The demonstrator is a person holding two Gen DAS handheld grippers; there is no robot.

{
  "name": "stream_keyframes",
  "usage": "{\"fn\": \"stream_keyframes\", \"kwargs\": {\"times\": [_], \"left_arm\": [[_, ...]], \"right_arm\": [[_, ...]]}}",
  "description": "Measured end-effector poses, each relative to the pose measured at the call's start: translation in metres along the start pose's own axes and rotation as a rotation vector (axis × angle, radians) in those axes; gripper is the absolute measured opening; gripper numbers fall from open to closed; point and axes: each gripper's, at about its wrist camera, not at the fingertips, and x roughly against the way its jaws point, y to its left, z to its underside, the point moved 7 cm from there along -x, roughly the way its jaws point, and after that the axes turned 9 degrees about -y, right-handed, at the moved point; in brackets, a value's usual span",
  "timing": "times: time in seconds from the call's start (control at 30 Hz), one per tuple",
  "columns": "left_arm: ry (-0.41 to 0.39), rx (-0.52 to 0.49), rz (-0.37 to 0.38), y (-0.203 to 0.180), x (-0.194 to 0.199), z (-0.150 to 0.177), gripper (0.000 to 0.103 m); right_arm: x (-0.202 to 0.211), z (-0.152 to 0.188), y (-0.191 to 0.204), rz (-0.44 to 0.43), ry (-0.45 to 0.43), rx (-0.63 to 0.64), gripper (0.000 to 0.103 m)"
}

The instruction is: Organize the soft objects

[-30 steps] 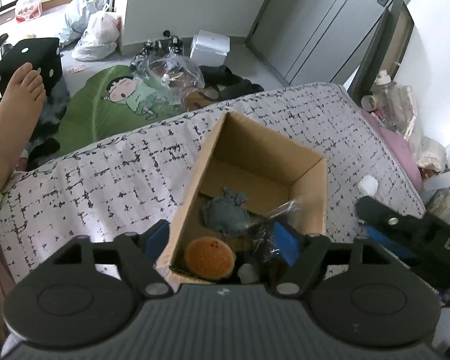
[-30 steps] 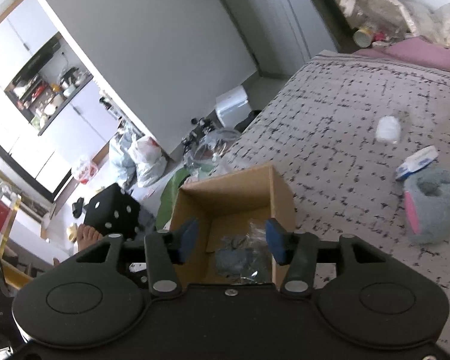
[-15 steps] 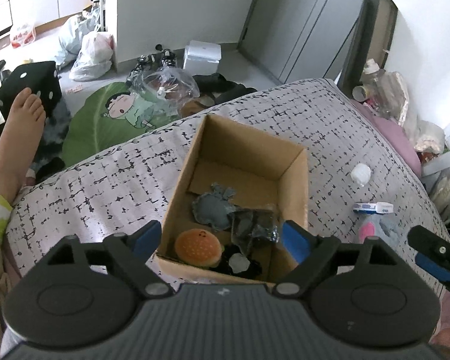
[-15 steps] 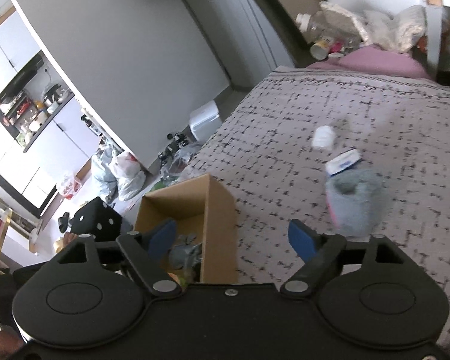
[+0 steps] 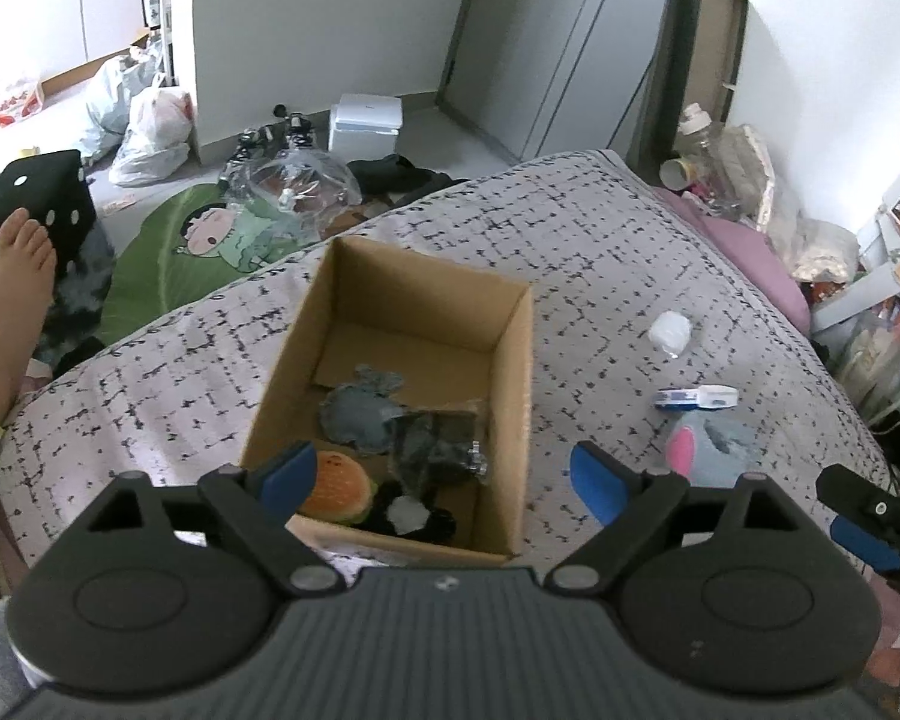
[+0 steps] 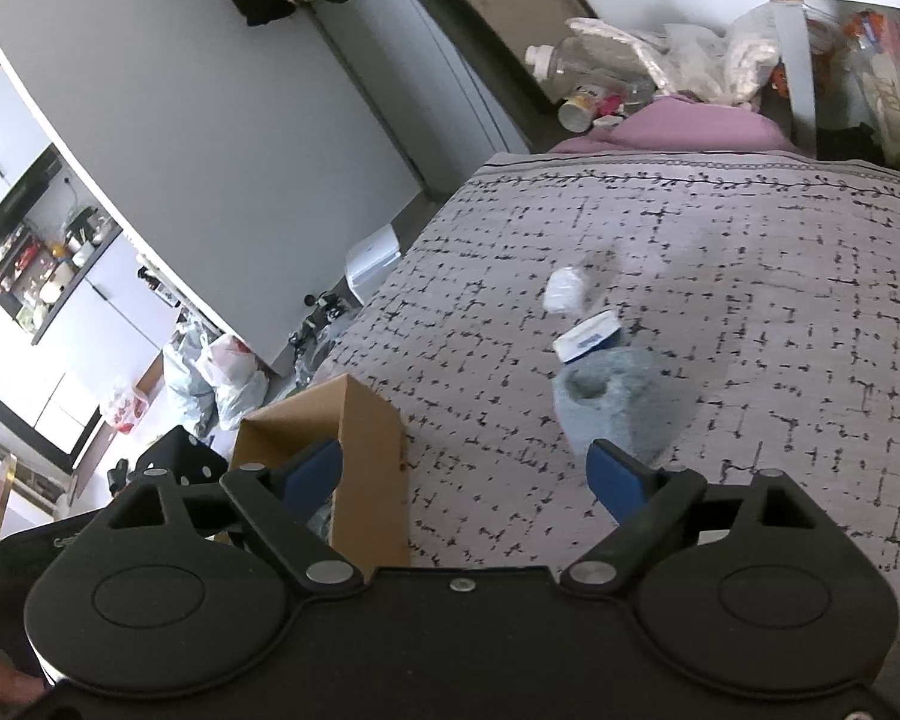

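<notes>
1. Your left tongs (image 5: 441, 483) hang over the near end of the cardboard box (image 5: 513, 396) on the bed (image 5: 618, 252). Their jaws are spread wide and opening, with nothing gripped; the box's near right corner only shows in the gap between them.
2. Your right tongs (image 6: 468, 477) are also wide and opening, and hold nothing. Their left finger sits in front of the box corner at 9 o'clock in the right wrist view; their right finger sits in front of the grey plush toy (image 6: 615, 405).
3. In the box lie a grey soft toy (image 5: 357, 414), a crumpled dark plastic bag (image 5: 435, 447), an orange burger-shaped plush (image 5: 336, 489) in the near left corner, and a black item with a white patch (image 5: 408, 513) against the near wall.
4. Out on the bed, at 3 o'clock from the box in the left wrist view, rests the grey plush toy with its pink ear (image 5: 681, 447). A small blue-and-white tube (image 5: 696, 397) lies just beyond it, and a small white wad (image 5: 669, 333) farther on at 1 o'clock.
</notes>
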Motion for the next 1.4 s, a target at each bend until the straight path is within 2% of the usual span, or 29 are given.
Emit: {"fn": "stream_keyframes", "kwargs": {"times": [0.47,0.93,1.03,1.1,1.23,1.3,1.4], "left_arm": [[-0.003,-0.044,0.064,-0.05,-0.009,0.005,0.09],[-0.006,-0.075,0.1,-0.094,-0.032,0.009,0.088],[-0.006,-0.078,0.105,-0.104,-0.039,0.009,0.086],[-0.002,-0.085,0.11,-0.112,-0.045,0.01,0.084],[0.02,-0.084,0.131,-0.126,-0.059,0.015,0.072],[0.031,-0.08,0.14,-0.132,-0.068,0.018,0.067],[0.053,-0.076,0.152,-0.142,-0.082,0.022,0.058]], "right_arm": [[-0.001,-0.014,-0.047,0.027,-0.019,-0.055,0.088],[-0.02,-0.028,-0.079,0.014,0.008,-0.096,0.086],[-0.028,-0.031,-0.086,0.005,0.019,-0.105,0.081],[-0.035,-0.031,-0.091,-0.002,0.028,-0.113,0.073],[-0.05,-0.026,-0.102,-0.022,0.011,-0.114,0.061],[-0.061,-0.018,-0.11,-0.023,0.037,-0.145,0.052],[-0.076,-0.008,-0.121,-0.02,0.084,-0.191,0.046]]}}
